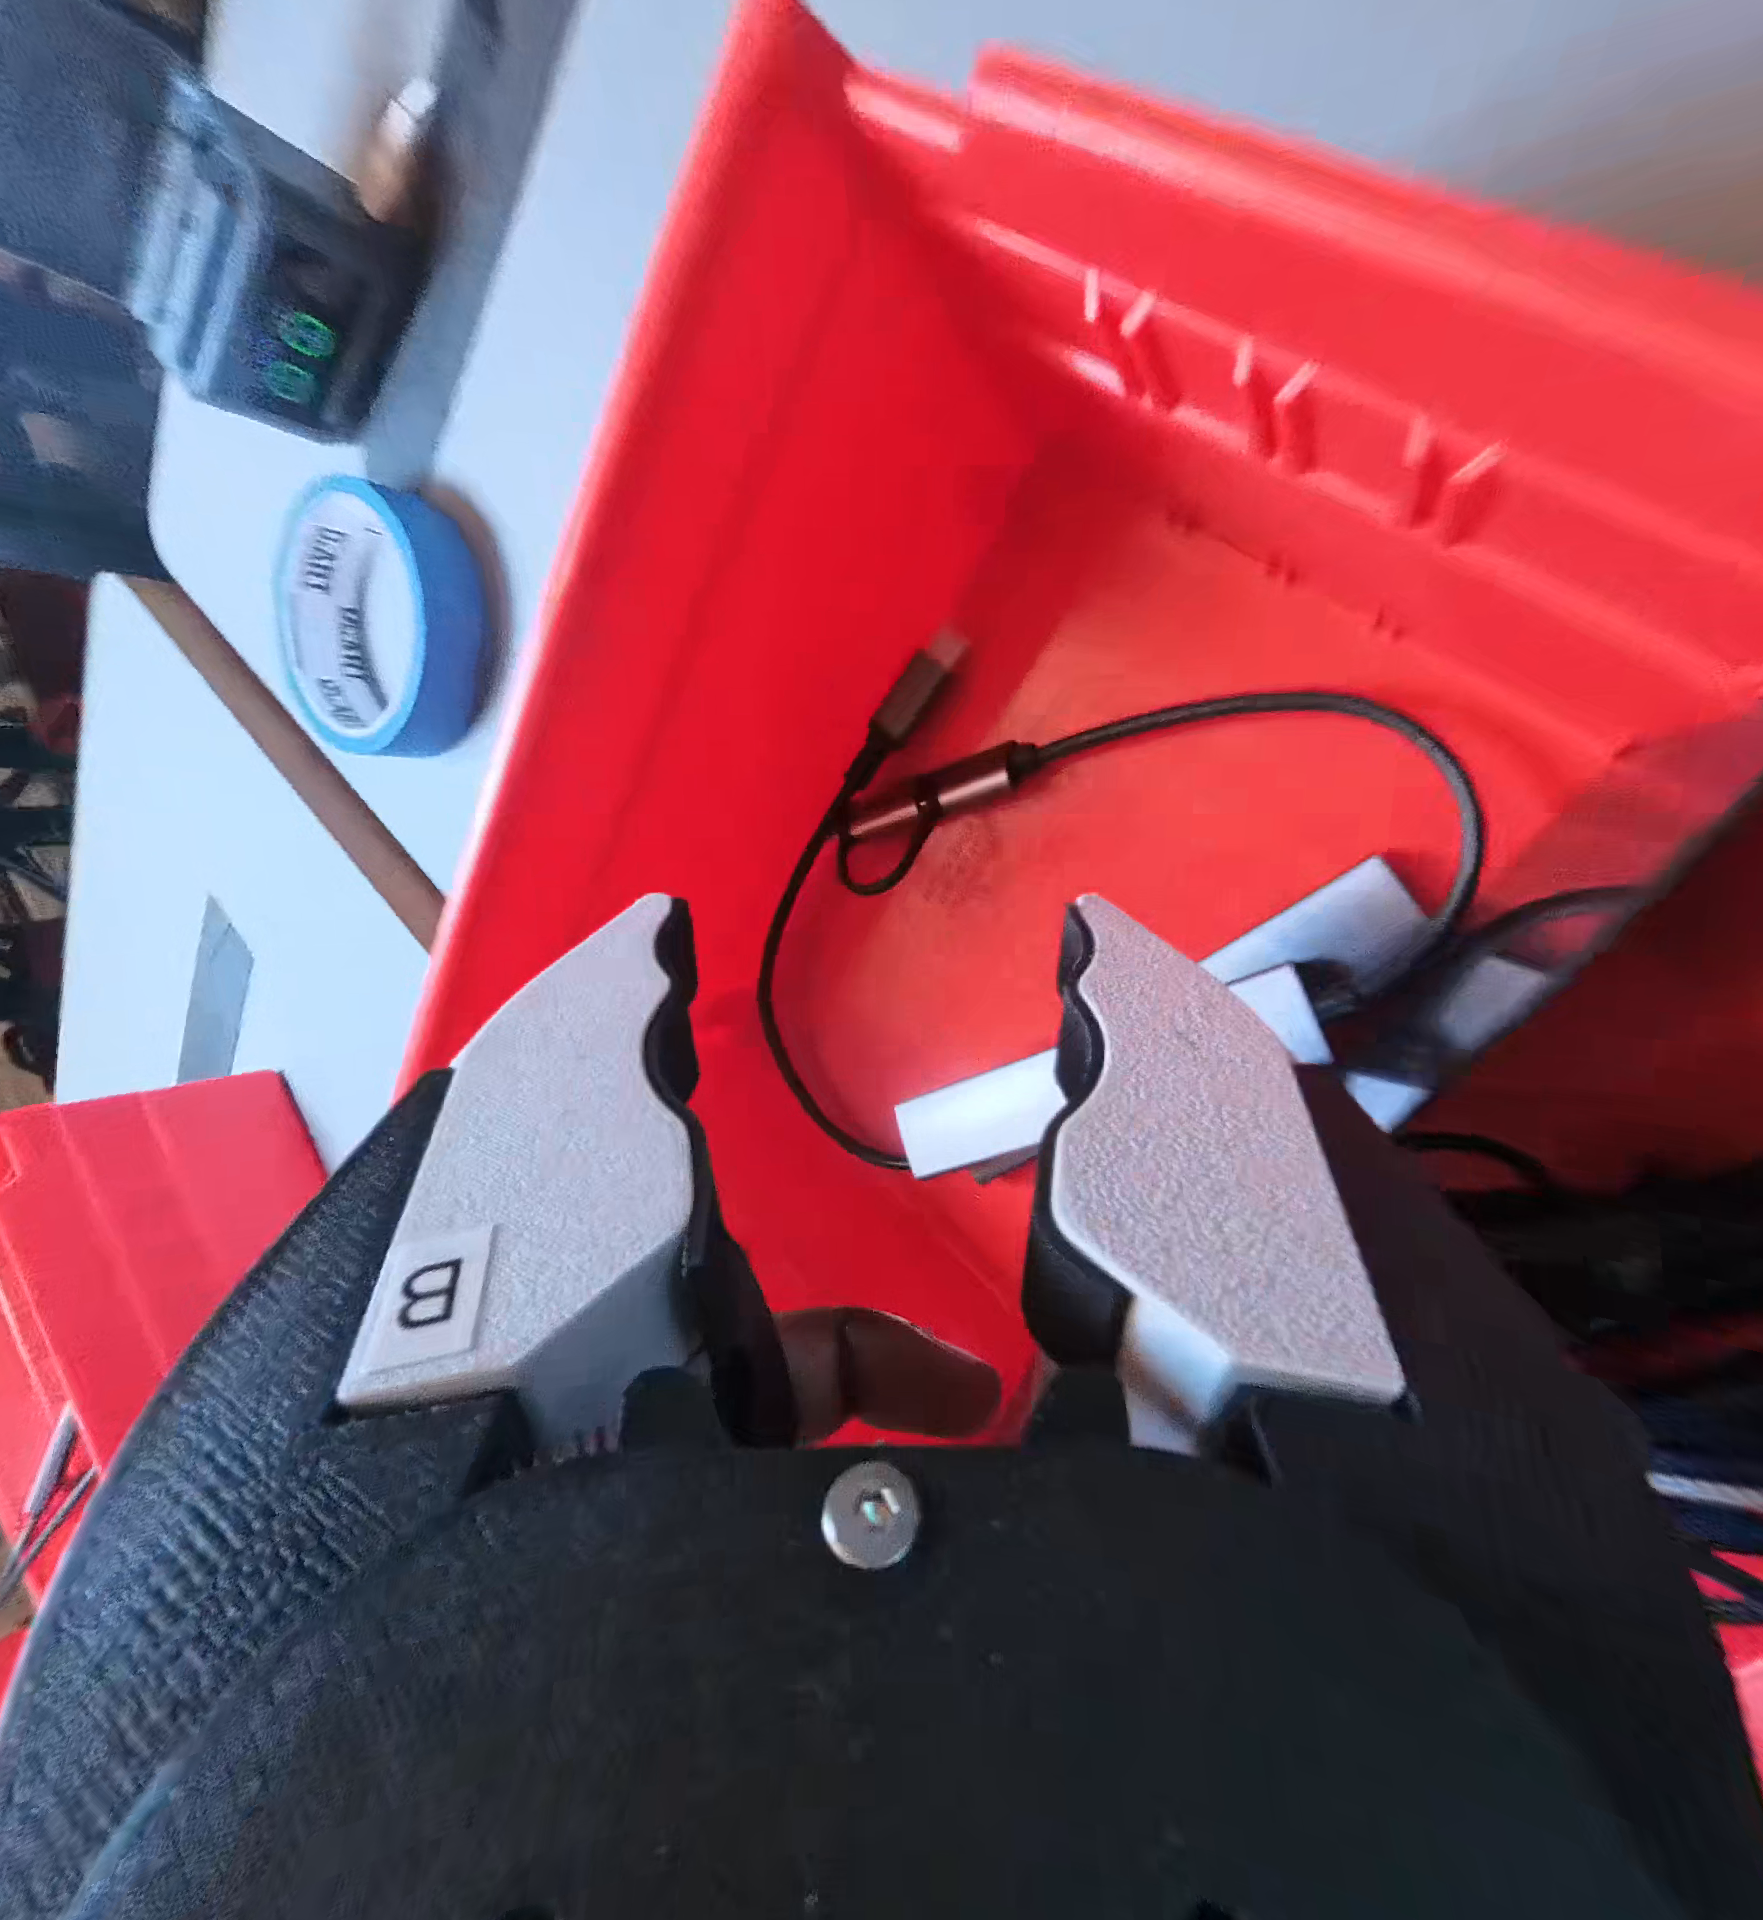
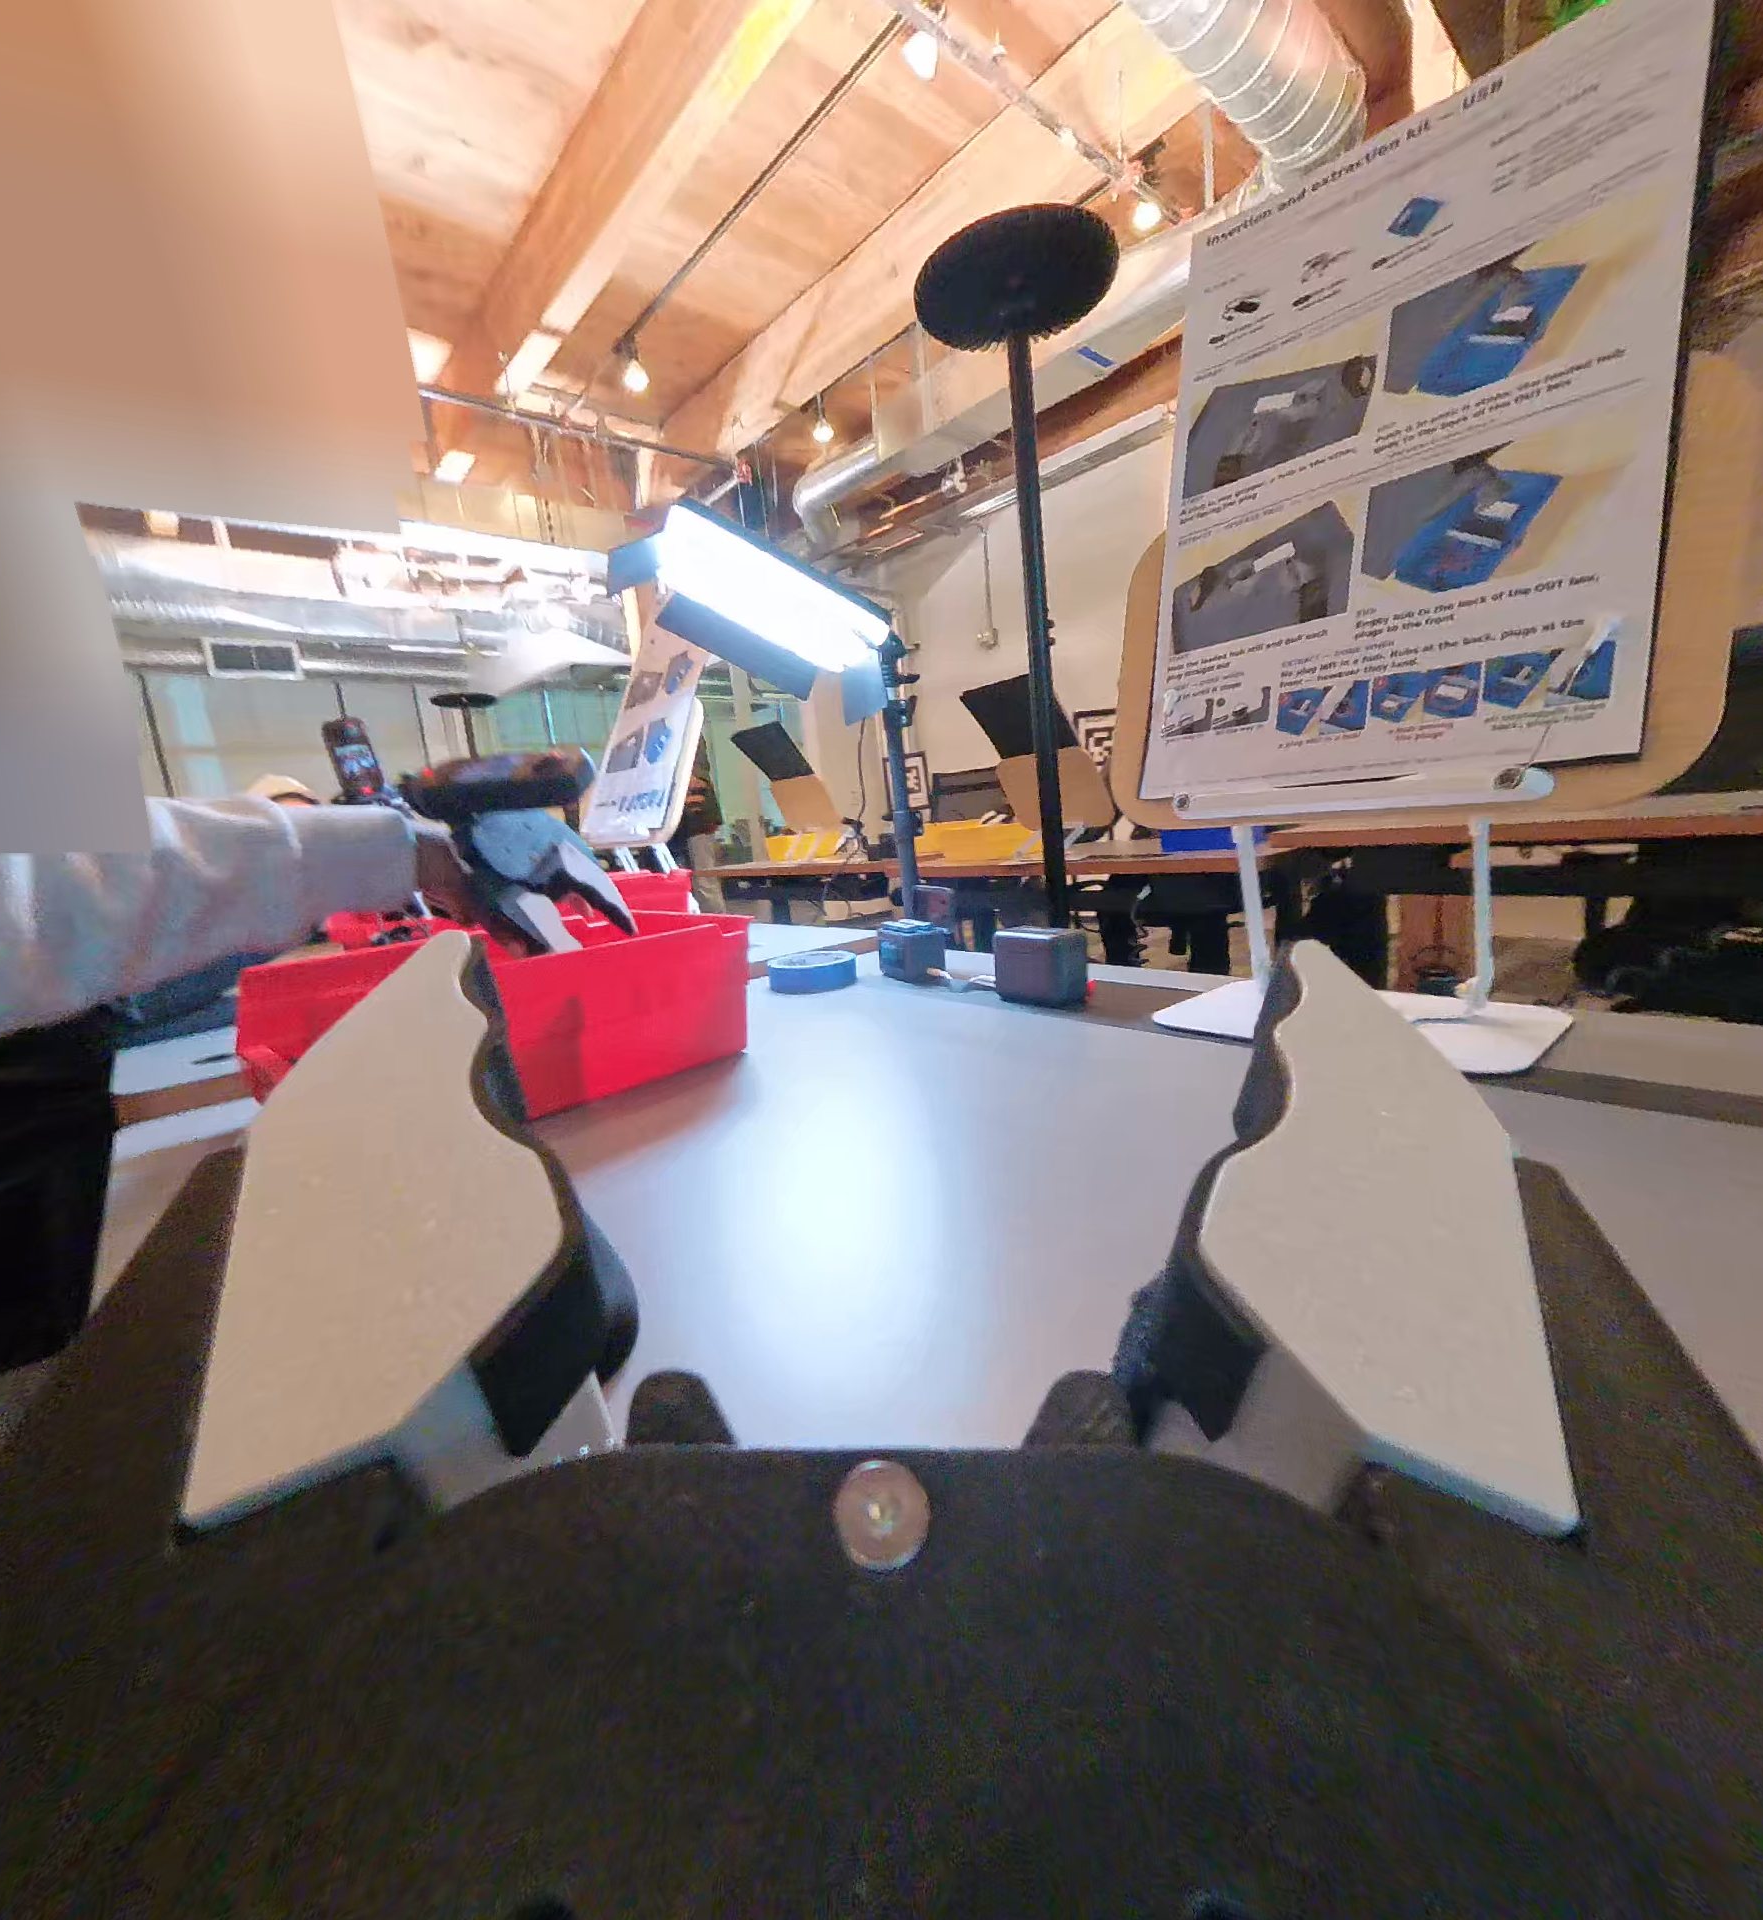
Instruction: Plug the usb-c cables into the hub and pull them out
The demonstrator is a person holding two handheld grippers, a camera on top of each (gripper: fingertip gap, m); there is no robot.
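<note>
Here, the grey table (image 2: pixel 960 1143) carries everything: a red bin (image 1: pixel 752 520) toward its left side, a second red bin (image 1: pixel 129 1195) just beside it, and an instruction sheet on a white stand (image 2: pixel 1417 416) near the far right edge. Your left gripper (image 1: pixel 877 956) hangs over the open red bin with its jaws spread wide and nothing between them. Your right gripper (image 2: pixel 877 997) sits low over the bare middle of the table, jaws spread wider yet, also empty, well apart from the bin. On the bin floor lie pale grey hubs (image 1: pixel 1313 935) bunched against the near right wall; one white block-like end (image 1: pixel 970 1122) shows just beside your left gripper's right finger. A short dark usb-c cable (image 1: pixel 1376 727) loops across the floor, its two metal plugs (image 1: pixel 918 696) lying free near the middle, in no port that you can see. A blue tape roll (image 1: pixel 389 613) and two small dark camera blocks (image 2: pixel 1038 966) sit on the table beyond the bin's far wall. Judged from this, the task is at its start: nothing picked up, no plug seated, all plugging and pulling left. Whether other cables run into the hubs is hidden.
</note>
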